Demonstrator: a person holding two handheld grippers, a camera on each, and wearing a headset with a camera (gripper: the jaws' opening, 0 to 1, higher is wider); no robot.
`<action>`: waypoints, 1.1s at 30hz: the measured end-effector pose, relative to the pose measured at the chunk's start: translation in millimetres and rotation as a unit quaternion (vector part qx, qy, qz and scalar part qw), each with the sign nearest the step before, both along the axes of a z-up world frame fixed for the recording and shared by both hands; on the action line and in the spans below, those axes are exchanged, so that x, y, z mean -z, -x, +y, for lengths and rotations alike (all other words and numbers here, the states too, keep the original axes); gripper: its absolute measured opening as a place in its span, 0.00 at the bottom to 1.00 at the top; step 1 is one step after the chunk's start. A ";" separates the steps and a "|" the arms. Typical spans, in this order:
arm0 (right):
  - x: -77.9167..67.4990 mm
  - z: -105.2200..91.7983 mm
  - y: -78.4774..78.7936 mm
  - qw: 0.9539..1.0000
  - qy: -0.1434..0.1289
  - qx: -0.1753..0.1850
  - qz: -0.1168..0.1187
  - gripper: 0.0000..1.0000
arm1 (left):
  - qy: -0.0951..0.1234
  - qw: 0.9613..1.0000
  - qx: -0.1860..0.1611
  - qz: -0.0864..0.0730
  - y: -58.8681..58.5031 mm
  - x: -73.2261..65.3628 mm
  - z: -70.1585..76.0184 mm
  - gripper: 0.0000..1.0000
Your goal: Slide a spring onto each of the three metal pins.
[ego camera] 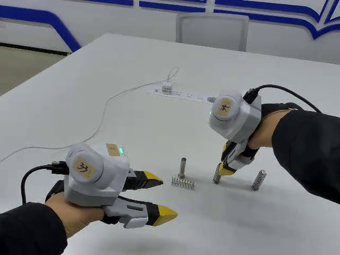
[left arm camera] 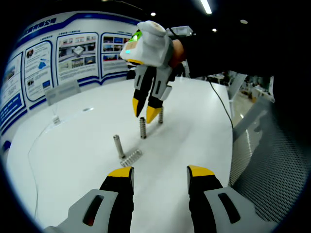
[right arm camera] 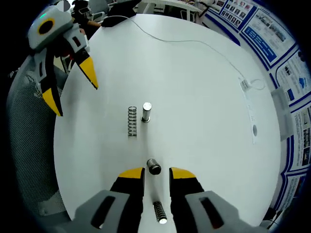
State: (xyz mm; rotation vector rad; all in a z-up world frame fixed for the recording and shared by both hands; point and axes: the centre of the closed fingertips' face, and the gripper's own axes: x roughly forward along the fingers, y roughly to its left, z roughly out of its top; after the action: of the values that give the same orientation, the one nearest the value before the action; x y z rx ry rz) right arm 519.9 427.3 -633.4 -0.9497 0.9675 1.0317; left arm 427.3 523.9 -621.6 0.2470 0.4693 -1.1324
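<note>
- We see a white table (ego camera: 106, 79). A power strip (ego camera: 183, 96) and a thin cable (ego camera: 101, 119) lie well behind the work.
- The tan labels (ego camera: 85, 169) on both grippers carry handwriting we cannot read.
- A bare pin (ego camera: 182, 167) stands upright with a loose spring (ego camera: 183, 183) lying at its foot.
- The right gripper (ego camera: 226, 169) points steeply down. Its jaws are slightly apart and straddle the top of the first sprung pin (ego camera: 217, 173).
- The second sprung pin (ego camera: 258, 180) stands just beyond it.
- The left gripper (ego camera: 159, 197) is held low and level, with its jaws wide apart and holding nothing.

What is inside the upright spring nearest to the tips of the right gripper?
A metal pin stands inside the spring; the right gripper view, looking down on it, shows the pin's round top. The coils cover the pin's shaft, so its lower part cannot be seen.
</note>
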 end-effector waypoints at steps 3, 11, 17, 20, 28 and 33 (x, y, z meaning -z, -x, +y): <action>-7.4 5.1 1.5 1.000 -0.010 -0.002 -0.006 0.21 | -0.001 1.000 0.001 0.000 0.7 0.4 -0.4 0.45; -4.3 32.4 9.1 0.999 -0.033 -0.022 -0.004 0.19 | -0.002 1.000 0.001 0.000 0.7 0.6 0.0 0.44; 16.9 47.4 18.5 0.999 -0.036 -0.035 0.018 0.17 | -0.002 1.000 -0.001 0.001 -0.2 0.6 0.7 0.44; 25.4 51.9 19.9 0.998 -0.036 -0.052 0.016 0.15 | -0.002 1.000 -0.002 0.001 -0.5 1.0 0.9 0.44; 41.4 61.7 20.9 0.997 -0.046 -0.047 0.029 0.14 | -0.003 1.000 -0.003 0.003 -0.3 2.3 1.0 0.43; 50.9 62.3 19.7 0.997 -0.043 -0.049 0.031 0.14 | -0.003 1.000 -0.005 0.004 -0.6 2.3 2.2 0.43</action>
State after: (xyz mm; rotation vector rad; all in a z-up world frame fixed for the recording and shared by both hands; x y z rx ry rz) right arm 500.2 489.6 -684.3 -0.9056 0.9282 1.1819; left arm 427.9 526.1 -623.9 0.2447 0.4795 -1.1220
